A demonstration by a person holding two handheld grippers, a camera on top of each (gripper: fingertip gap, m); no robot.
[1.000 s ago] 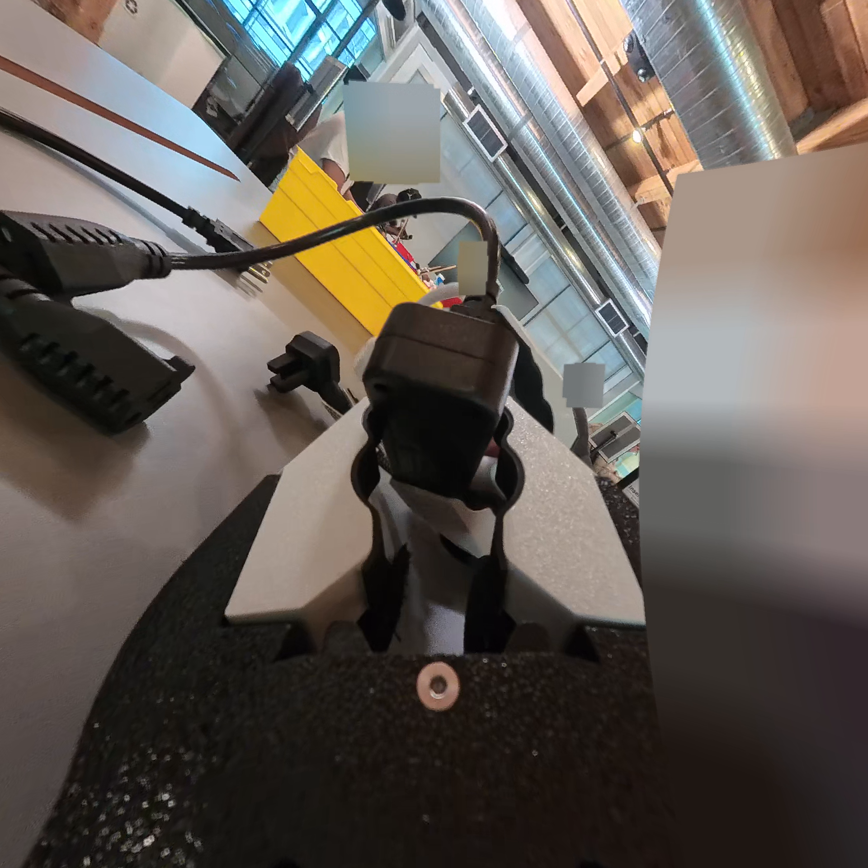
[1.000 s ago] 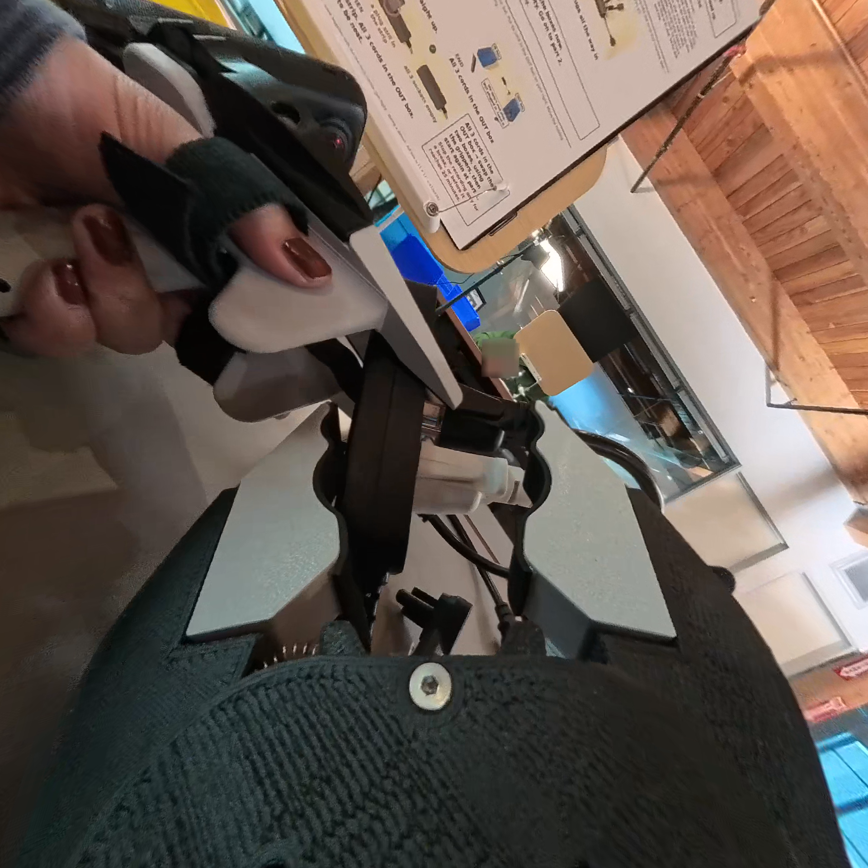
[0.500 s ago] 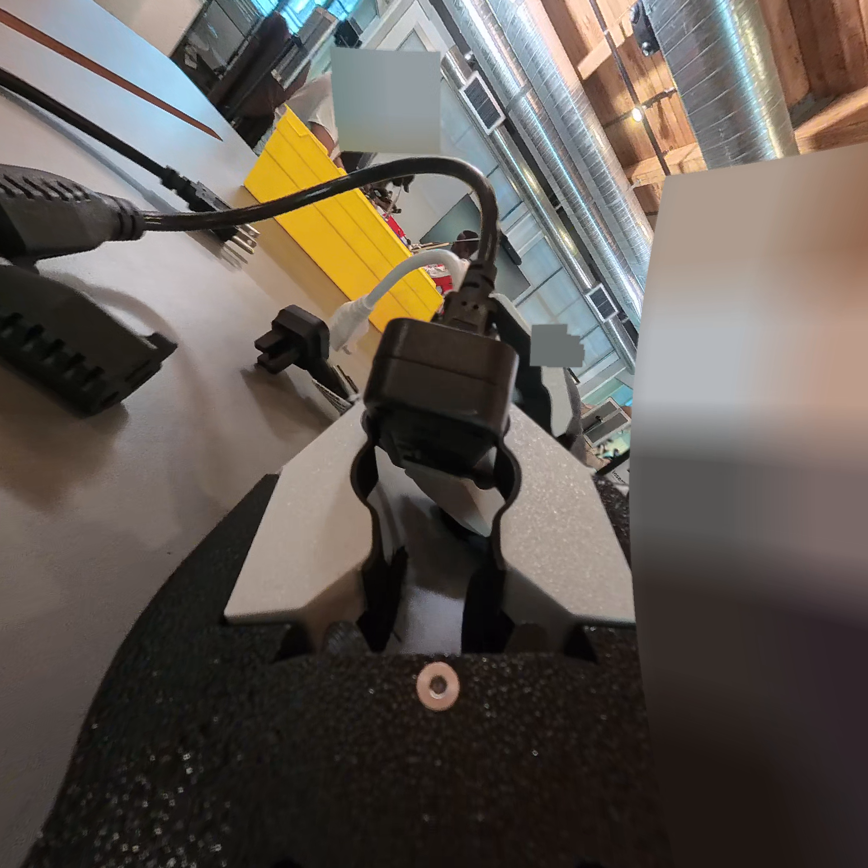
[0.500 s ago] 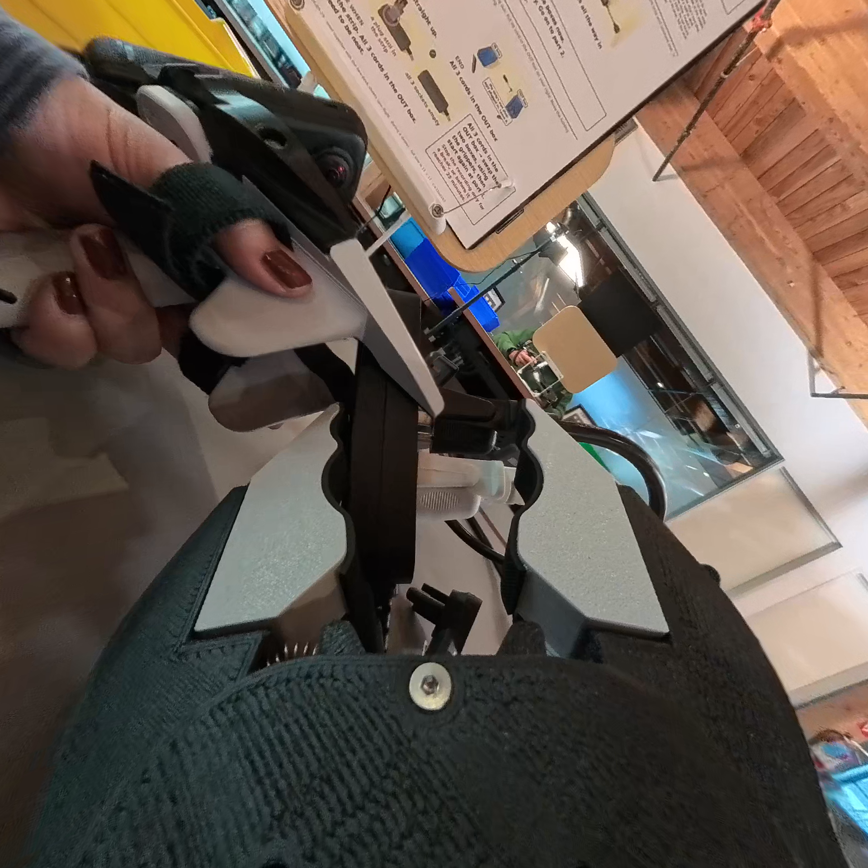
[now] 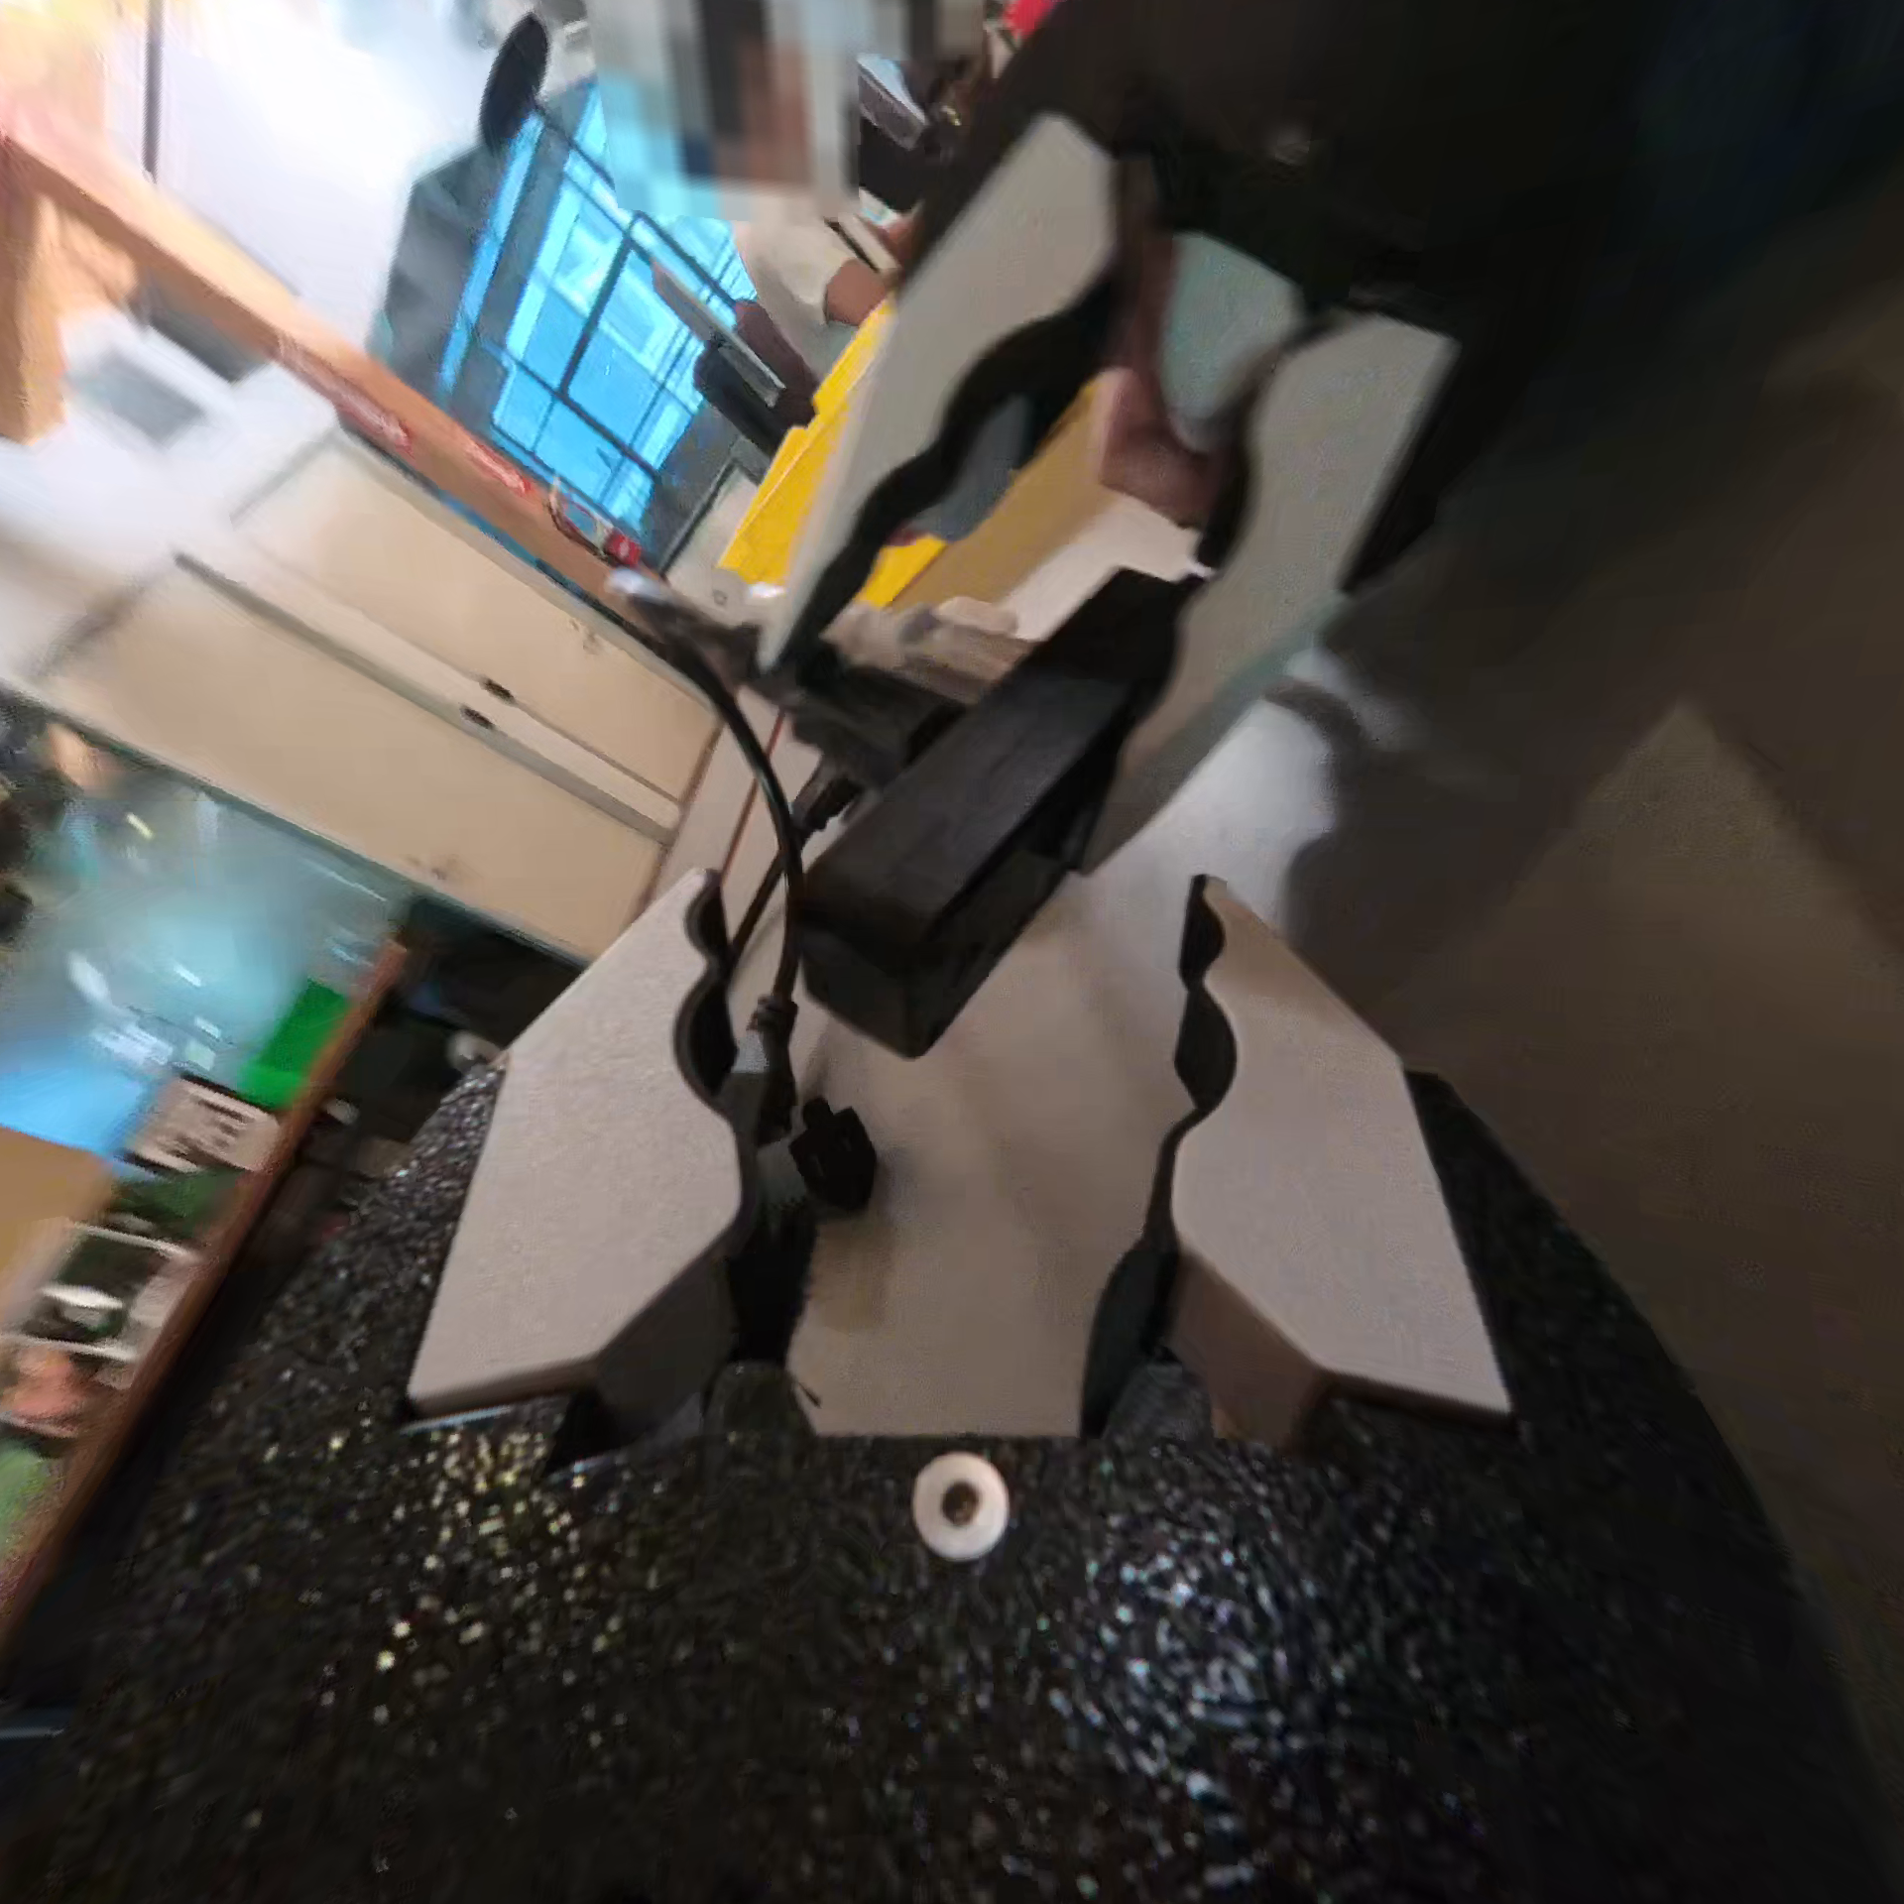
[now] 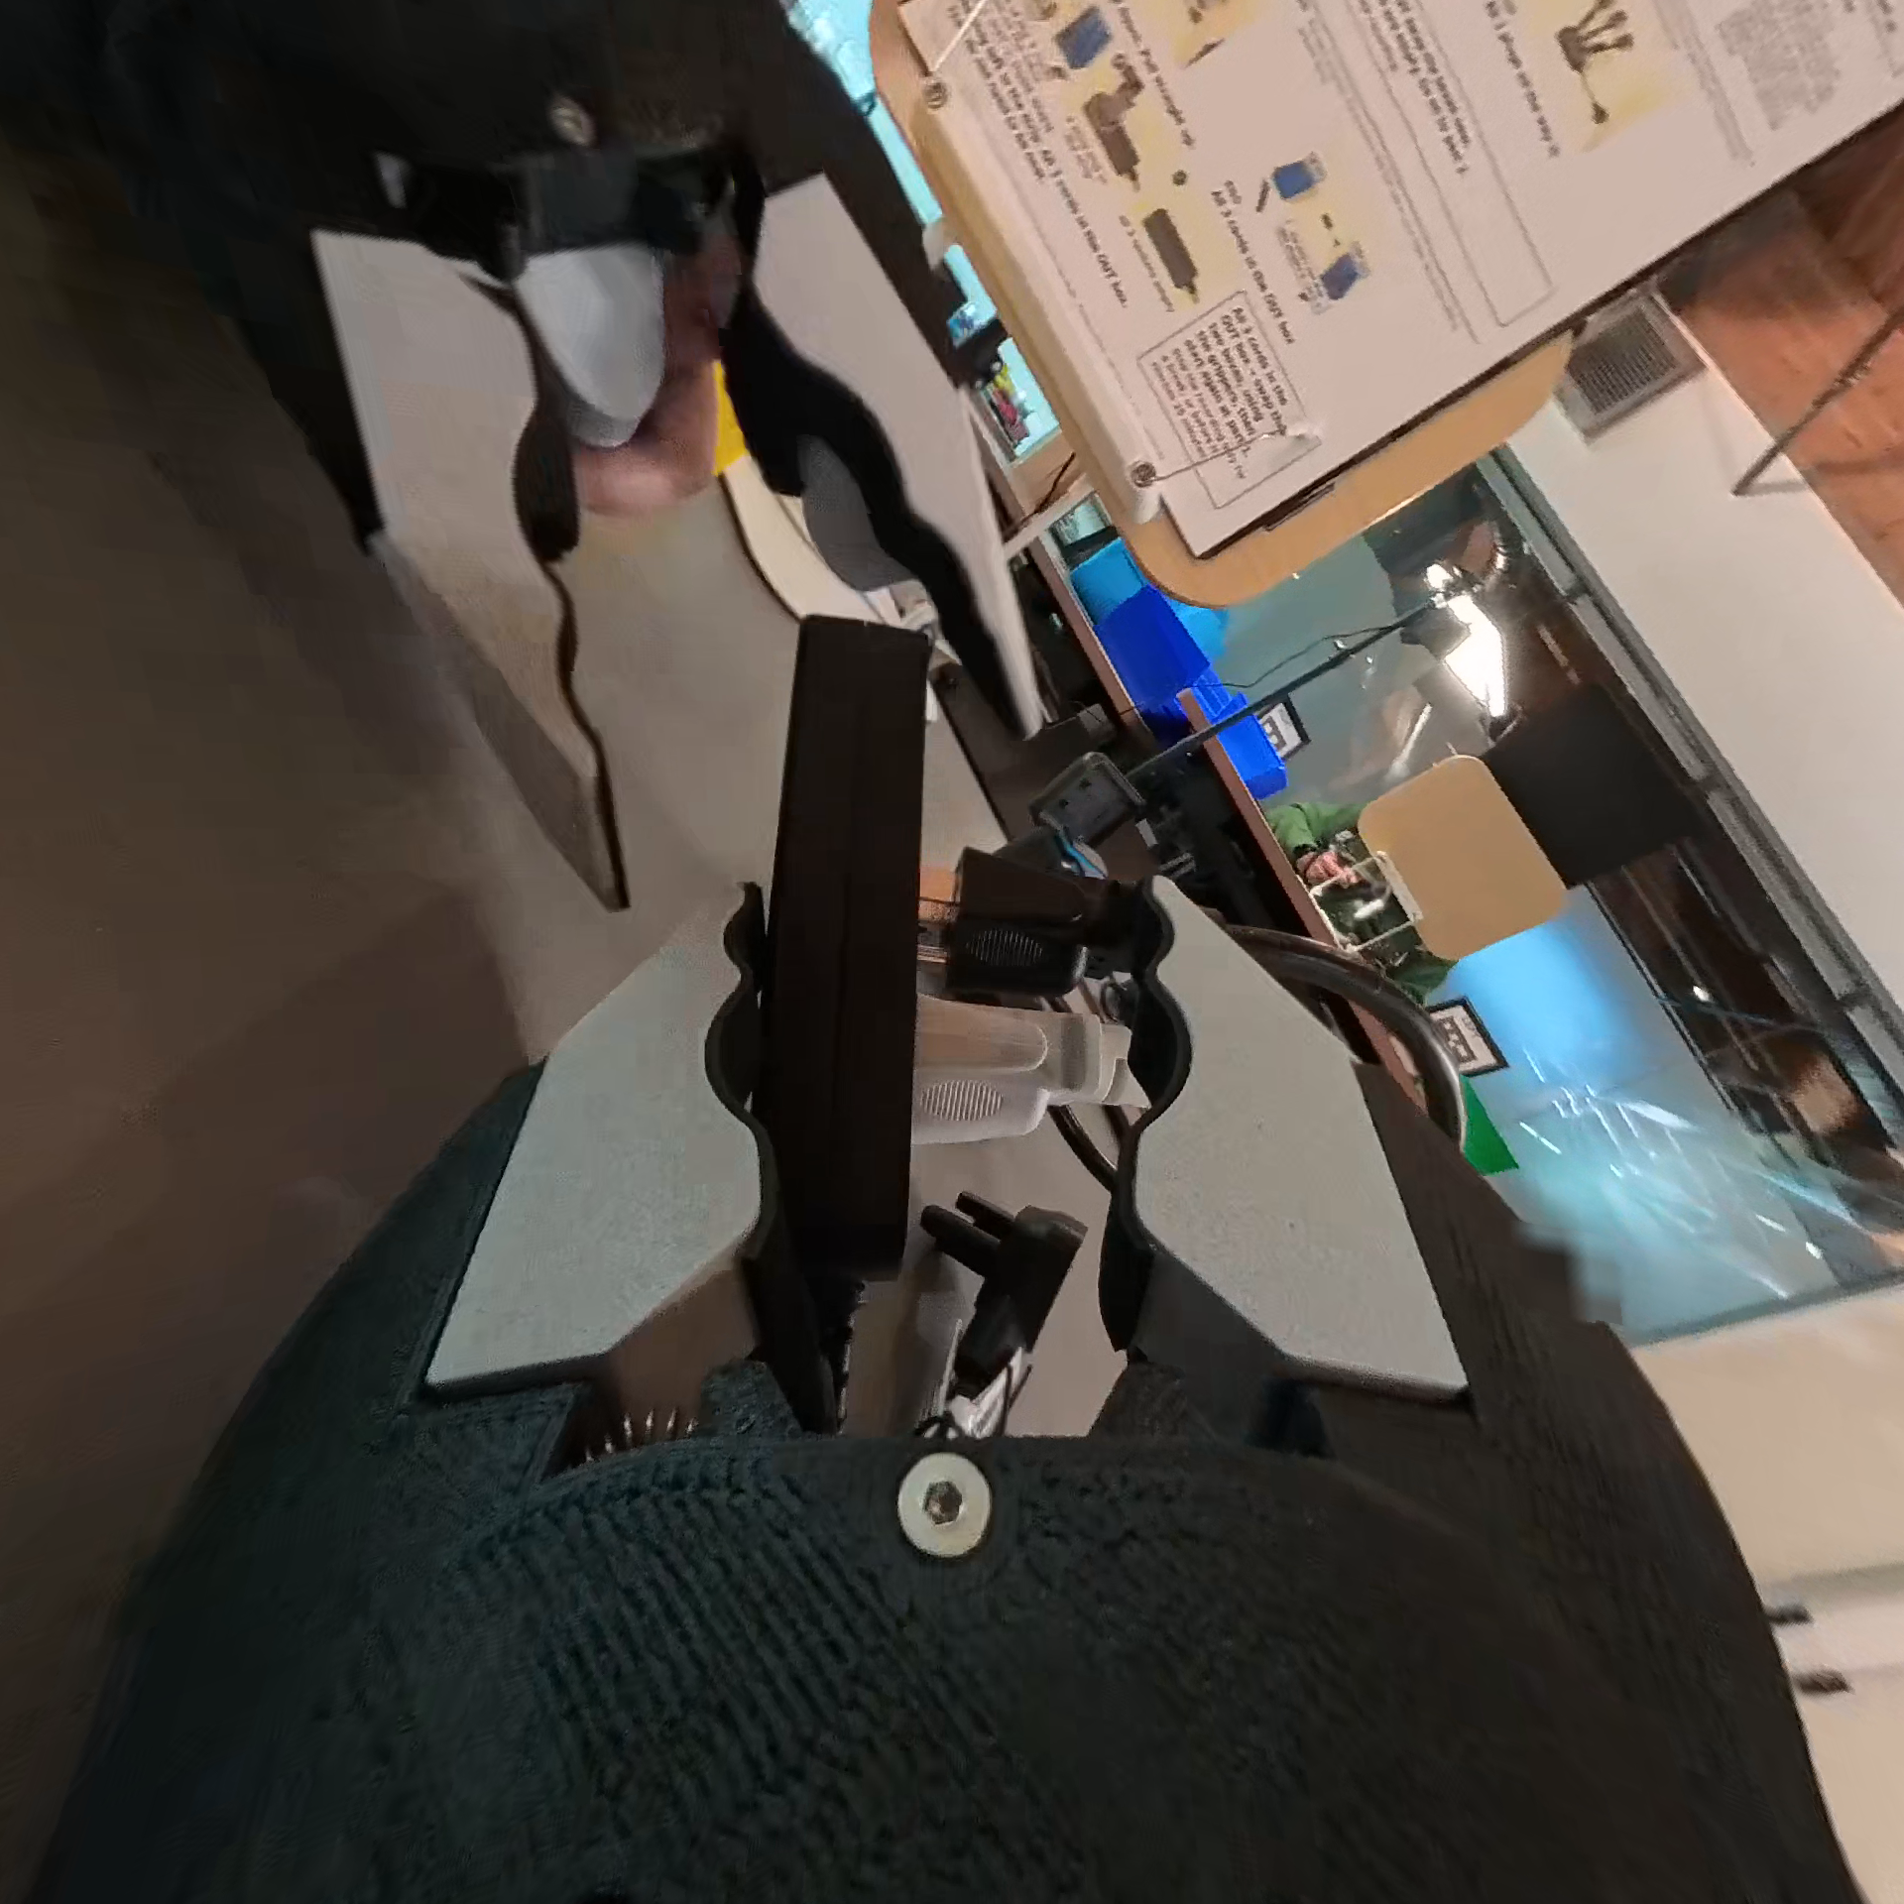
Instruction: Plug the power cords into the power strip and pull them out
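Observation:
My right gripper [image 6: 953, 907] is shut on a black power strip [image 6: 840, 927] held on edge. One pad presses its back; the other presses the ends of a white plug [image 6: 979, 1072] and a black plug [image 6: 1015, 953] seated in it. My left gripper [image 5: 953, 891] is open wide and empty, just short of the strip's end [image 5: 958, 824]. The right wrist view shows it open beyond the strip [image 6: 814, 793]. A thin black cord [image 5: 788, 907] runs down past its left finger to a small black plug [image 5: 829, 1154] on the table. A loose black plug [image 6: 1015, 1247] lies under the right gripper.
A yellow bin [image 5: 814, 453] stands behind the right gripper. An instruction board [image 6: 1288, 206] and a blue bin [image 6: 1164, 659] are at the table's far side. A thick black cable [image 6: 1391, 1020] loops past the right finger. A beige cabinet [image 5: 361, 701] is off the table's edge.
My left gripper let go of the black plug it held at the strip, opened wide, drew back and swung round. My right gripper keeps its grip on the strip.

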